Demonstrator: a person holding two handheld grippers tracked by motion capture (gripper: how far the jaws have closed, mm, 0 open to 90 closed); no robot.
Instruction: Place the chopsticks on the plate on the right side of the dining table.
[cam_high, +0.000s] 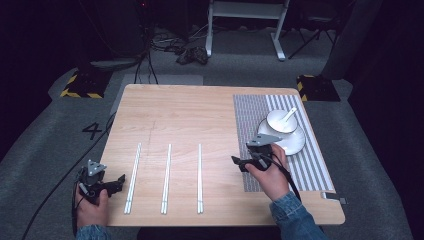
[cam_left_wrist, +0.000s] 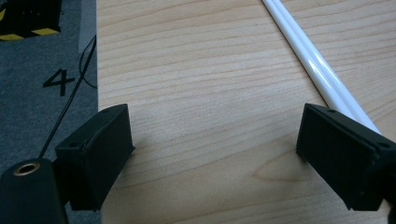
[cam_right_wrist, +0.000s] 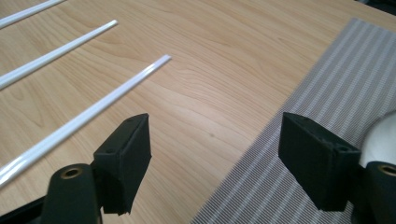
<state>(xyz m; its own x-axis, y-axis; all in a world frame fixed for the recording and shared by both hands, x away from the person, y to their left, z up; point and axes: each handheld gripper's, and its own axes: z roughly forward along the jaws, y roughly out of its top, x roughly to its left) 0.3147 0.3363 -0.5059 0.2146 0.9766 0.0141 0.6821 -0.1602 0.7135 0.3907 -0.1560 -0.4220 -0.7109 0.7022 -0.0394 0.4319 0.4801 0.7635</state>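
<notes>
High view: a light wooden table on grey carpet, striped mat at right, dark room beyond; both grippers' jaws stand apart.

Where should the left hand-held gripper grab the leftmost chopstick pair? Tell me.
Take the leftmost pair near its near end, from above, jaws straddling both sticks across their width. They lie flat and thin, side by side, just right of the open left hand-held gripper.

On the table three pairs of chopsticks lie side by side: the left pair, the middle pair and the right pair. To their right lies a placemat. On it stands a plate, with a bowl on the plate and a spoon in the bowl.
</notes>
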